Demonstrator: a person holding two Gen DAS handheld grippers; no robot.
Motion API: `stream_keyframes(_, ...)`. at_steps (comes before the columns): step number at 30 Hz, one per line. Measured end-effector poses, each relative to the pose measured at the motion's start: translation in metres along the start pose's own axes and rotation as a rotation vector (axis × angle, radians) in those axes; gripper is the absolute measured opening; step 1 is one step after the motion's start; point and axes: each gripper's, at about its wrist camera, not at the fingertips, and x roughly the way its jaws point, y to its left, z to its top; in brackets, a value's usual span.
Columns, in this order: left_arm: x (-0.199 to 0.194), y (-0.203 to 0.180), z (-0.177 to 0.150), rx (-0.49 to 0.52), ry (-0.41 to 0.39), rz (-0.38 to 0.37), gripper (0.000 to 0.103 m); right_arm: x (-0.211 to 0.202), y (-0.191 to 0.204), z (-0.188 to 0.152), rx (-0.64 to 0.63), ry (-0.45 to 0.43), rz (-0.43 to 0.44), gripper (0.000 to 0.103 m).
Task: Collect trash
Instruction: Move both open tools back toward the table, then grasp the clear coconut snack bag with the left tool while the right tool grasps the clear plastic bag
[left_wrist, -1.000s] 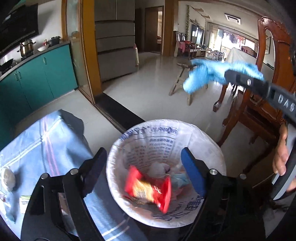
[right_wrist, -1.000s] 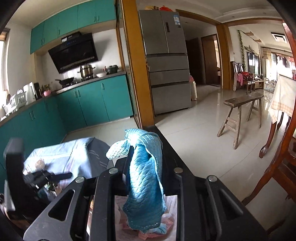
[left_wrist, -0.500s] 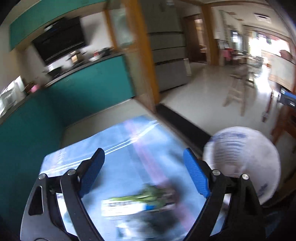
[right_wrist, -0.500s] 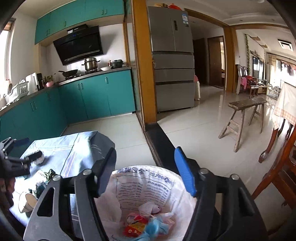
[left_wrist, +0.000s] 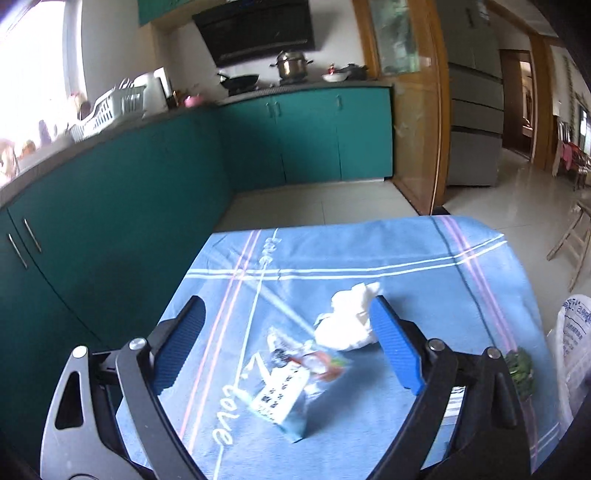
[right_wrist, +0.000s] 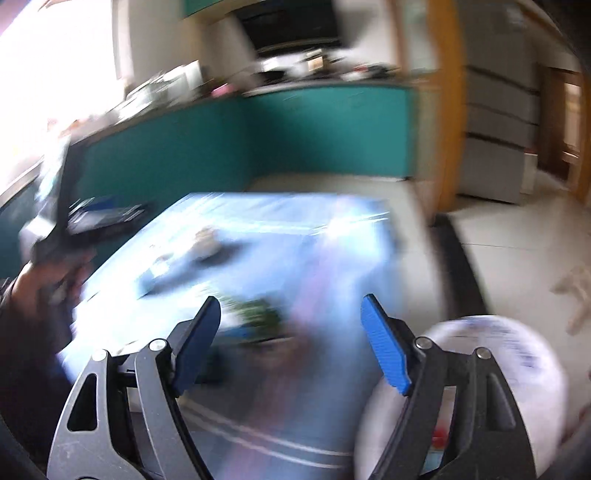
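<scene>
Jaws of the left gripper stand wide apart above the blue striped tablecloth, having just been opening, with nothing pressed between the pads. Between them on the cloth lies a flat printed wrapper, its long axis running from near right toward far left, and just beyond it a crumpled white tissue beside the right pad. A green scrap lies further right, near the white bin bag at the cloth's edge. The right gripper also has its jaws apart and empty, just widened; its view is badly smeared, so the green blur ahead is probably that same scrap. Beyond stand teal cabinets and a cooking pot.
</scene>
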Motion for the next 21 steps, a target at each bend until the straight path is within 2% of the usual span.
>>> stream_keyframes(4,0.004,0.013,-0.007,0.007,0.02,0.009,0.094,0.043,0.053,-0.009,-0.075,0.094,0.07,0.076)
stream_keyframes(8,0.019,0.02,-0.022,-0.023,0.125,-0.082,0.096,0.066,0.071,-0.022,-0.096,0.148,0.043,0.074)
stream_keyframes(12,0.037,0.016,-0.038,-0.012,0.216,-0.117,0.096,0.07,0.069,-0.023,-0.067,0.149,0.062,0.069)
stream_keyframes(14,0.045,0.012,-0.043,0.024,0.225,-0.105,0.096,0.07,0.07,-0.023,-0.075,0.148,0.067,0.06)
stream_keyframes(18,0.055,0.007,-0.051,0.09,0.242,-0.085,0.096,0.066,0.075,-0.023,-0.105,0.144,0.099,0.057)
stream_keyframes(21,0.063,0.006,-0.055,0.111,0.267,-0.105,0.096,0.056,0.075,-0.021,-0.113,0.123,0.117,0.057)
